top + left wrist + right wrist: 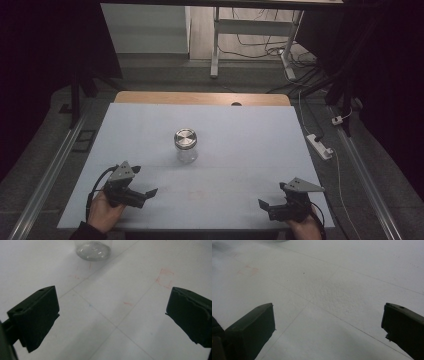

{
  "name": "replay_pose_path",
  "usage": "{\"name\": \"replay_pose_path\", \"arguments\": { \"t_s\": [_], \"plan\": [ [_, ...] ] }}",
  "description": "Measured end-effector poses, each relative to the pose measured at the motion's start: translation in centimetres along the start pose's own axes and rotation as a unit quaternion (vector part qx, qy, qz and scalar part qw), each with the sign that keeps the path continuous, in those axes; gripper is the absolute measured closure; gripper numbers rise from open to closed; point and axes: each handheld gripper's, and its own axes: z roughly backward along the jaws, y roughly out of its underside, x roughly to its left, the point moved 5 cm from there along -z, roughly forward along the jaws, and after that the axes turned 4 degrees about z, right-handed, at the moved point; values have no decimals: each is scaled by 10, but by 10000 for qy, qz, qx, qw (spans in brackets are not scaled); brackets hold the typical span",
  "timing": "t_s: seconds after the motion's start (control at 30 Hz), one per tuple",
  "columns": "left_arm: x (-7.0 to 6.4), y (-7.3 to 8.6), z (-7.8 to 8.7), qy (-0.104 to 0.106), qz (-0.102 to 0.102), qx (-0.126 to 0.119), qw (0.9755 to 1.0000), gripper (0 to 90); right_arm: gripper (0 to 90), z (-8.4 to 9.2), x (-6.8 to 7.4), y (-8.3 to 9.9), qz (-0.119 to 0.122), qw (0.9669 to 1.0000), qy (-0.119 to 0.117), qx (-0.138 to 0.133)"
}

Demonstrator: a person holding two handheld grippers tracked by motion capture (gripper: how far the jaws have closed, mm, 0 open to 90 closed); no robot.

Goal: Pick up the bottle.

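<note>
Held the left gripper [145, 192] low over the near-left part of the table, jaws spread wide with bare surface between them. Held the right gripper [266, 205] likewise at the near-right corner, jaws just as far apart, gripping nothing. Gripped each from below by a hand: left hand [103, 212], right hand [306, 229], with a dark cable looping back from each tool.

Stood upright near the middle of the table, well apart from both grippers: a clear glass jar [185, 146] capped with a round metal lid [185, 136]. Showed its glass base at the top edge of the left gripper view [93, 250], ahead of that gripper.

Covered the table [240, 150] with a pale white sheet, scored by thin straight lines and marked faintly in red, among them a small red square outline [165, 278]. Left a strip of bare wood [200, 98] exposed along the far edge.

Lay beyond: grey floor, metal rails down both sides, a white power strip [319, 145] with its cord to the right, tangled cables under a white-legged desk [216, 45], and dark drapes to either side.
</note>
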Motion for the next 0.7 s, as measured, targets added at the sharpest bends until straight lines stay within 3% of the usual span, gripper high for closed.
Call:
{"name": "replay_pose_path", "arguments": {
  "t_s": [0.7],
  "plan": [
    [14,-39,-41,-20,65,21,10000,0,0,-1,1,0,39,10000,-36,33]
  ]
}}
